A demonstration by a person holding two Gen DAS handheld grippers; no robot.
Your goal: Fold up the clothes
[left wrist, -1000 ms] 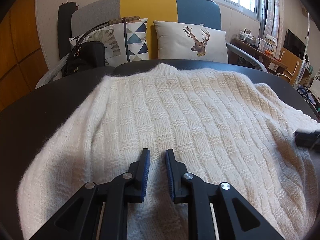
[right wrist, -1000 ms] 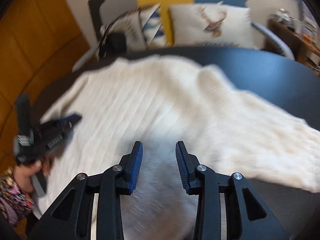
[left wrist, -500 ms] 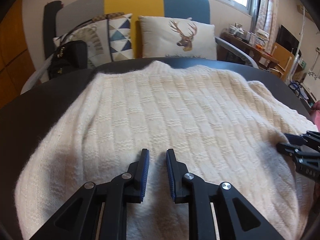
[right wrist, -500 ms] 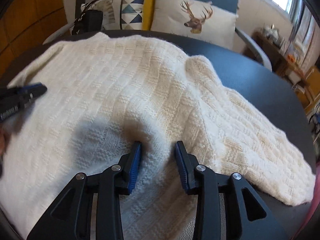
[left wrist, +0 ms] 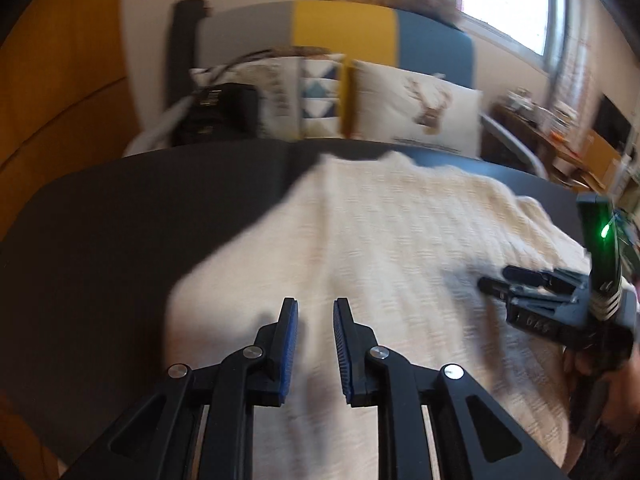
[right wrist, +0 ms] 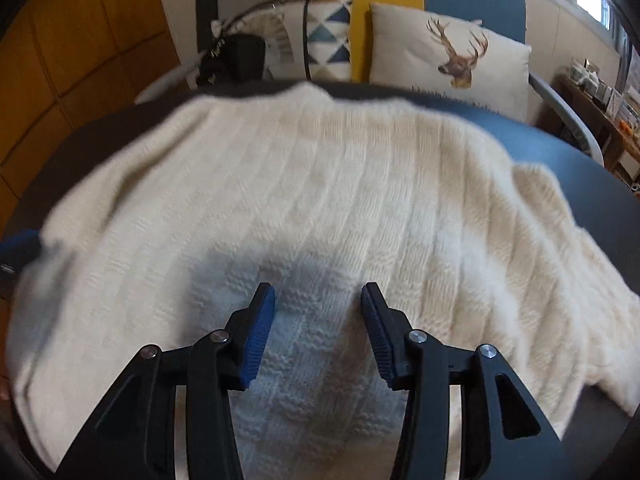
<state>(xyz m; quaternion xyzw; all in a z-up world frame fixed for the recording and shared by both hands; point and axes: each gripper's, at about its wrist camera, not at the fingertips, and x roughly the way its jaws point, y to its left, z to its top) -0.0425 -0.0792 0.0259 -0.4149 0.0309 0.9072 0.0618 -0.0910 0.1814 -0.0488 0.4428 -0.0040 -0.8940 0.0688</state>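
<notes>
A cream knitted sweater [left wrist: 400, 232] [right wrist: 320, 184] lies spread on a dark round table [left wrist: 120, 220] [right wrist: 580, 168]. My left gripper [left wrist: 315, 312] hovers over the sweater's near left part, close to its left edge. Its jaws stand a narrow gap apart with nothing pinched. My right gripper [right wrist: 318, 300] hangs over the middle of the near hem. Its jaws are opening wide, with knit showing below the gap and neither pad pressing on it. The right gripper [left wrist: 520, 280] also shows in the left wrist view, held by a hand [left wrist: 600, 380]. The left gripper's blue tip [right wrist: 20, 248] peeks in at the left edge.
Behind the table stands a grey, yellow and blue sofa [left wrist: 344, 24] with a deer cushion [right wrist: 448, 56], a triangle-patterned cushion [right wrist: 328, 36] and a black handbag [left wrist: 216, 116]. Wooden panels [left wrist: 60, 80] fill the left. A cluttered shelf [right wrist: 600, 92] is at the right.
The left gripper has risen and shifted left, so more bare table shows left of the sweater. The right gripper's jaws have spread much wider, and it now sits over the near hem's middle.
</notes>
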